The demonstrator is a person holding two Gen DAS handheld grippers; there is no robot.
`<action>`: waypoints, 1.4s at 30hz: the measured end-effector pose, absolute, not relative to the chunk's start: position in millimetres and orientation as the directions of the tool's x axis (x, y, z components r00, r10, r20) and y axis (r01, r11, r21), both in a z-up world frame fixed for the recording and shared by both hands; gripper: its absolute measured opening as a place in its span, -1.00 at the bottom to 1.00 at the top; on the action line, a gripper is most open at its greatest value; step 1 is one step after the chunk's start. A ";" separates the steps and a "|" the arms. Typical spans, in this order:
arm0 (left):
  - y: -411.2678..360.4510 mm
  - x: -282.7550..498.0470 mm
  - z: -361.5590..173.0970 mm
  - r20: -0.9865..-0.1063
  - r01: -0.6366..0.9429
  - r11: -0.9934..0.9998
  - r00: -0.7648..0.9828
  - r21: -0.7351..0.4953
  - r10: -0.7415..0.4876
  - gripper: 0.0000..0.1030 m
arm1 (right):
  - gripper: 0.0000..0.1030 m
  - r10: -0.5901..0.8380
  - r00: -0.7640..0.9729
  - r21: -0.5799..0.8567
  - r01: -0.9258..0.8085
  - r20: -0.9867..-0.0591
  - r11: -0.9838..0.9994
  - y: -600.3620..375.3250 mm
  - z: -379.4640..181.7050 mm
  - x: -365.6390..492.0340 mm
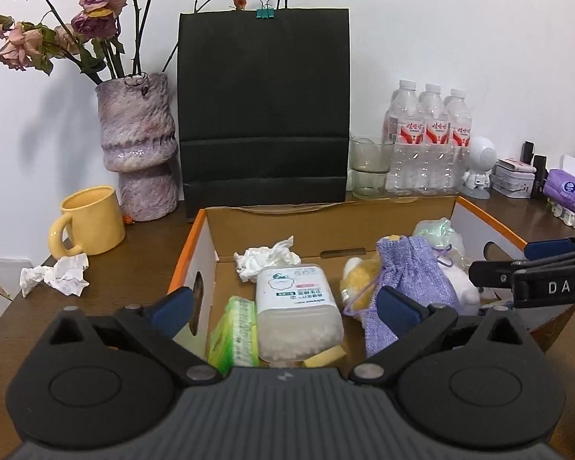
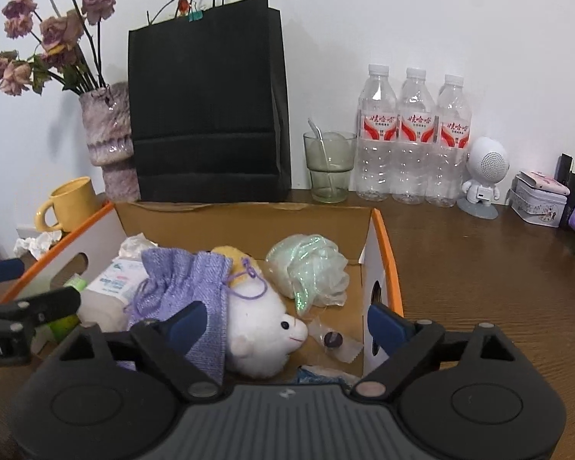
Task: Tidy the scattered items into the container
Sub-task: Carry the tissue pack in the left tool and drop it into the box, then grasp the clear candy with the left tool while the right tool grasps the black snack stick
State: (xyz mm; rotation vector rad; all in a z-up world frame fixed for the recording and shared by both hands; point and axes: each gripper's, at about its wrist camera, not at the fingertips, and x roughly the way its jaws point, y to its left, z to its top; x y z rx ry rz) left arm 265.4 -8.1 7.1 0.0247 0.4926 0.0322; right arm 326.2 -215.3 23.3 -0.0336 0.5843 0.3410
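An orange-rimmed cardboard box (image 1: 189, 245) holds a crumpled tissue (image 1: 266, 260), a clear plastic bottle (image 1: 297, 306), a green pack (image 1: 235, 331), a yellow sponge (image 1: 324, 356), a purple drawstring pouch (image 1: 414, 276) and a plush toy (image 1: 358, 280). My left gripper (image 1: 285, 306) hovers open over the bottle, pads clear of it. My right gripper (image 2: 285, 322) stands open above the white plush toy (image 2: 264, 341) and the pouch (image 2: 184, 283), gripping nothing. A shimmery mesh bag (image 2: 310, 268) and a small wrapped item (image 2: 333, 339) lie near the box wall (image 2: 387, 253). One crumpled tissue (image 1: 55, 278) lies outside on the table.
Behind the box stand a black paper bag (image 1: 264, 115), a vase of dried roses (image 1: 138, 145), a yellow mug (image 1: 90, 222), a glass (image 2: 329, 168) and three water bottles (image 2: 414, 138). A white speaker figure (image 2: 483, 176), a tin (image 2: 538, 203) and a purple pack (image 1: 567, 191) crowd the right.
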 end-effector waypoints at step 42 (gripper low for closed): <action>-66.0 179.6 -43.8 -0.662 0.097 0.995 0.746 0.000 -0.073 0.29 | 0.24 0.294 0.704 -0.001 -0.386 -0.646 0.922 -253.1 -19.6 226.3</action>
